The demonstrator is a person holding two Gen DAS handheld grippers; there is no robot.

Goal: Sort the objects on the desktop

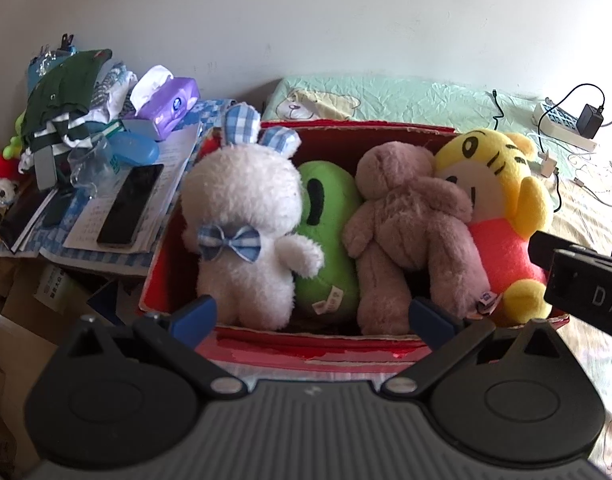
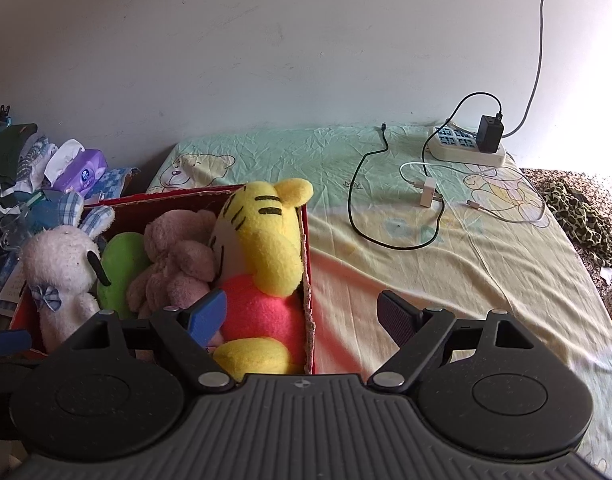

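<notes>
Standing upright in red box [image 1: 174, 256], plush toys [image 1: 409, 232].

A plain white wall [image 2: 266, 40] stands behind a bed [image 2: 445, 264] covered with a wrinkled cartoon-bear sheet in pale green and yellow. Daylight falls across it from the right.

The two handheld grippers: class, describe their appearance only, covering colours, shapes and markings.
Each has a grey ribbed body flanked by two round black discs, with black angled linkage arms joined by silver pivot pins. The left gripper carries two blue finger pads. The right gripper shows one blue pad and one dark textured pad. White letters "DA" mark the right gripper's side in the left view.
</notes>
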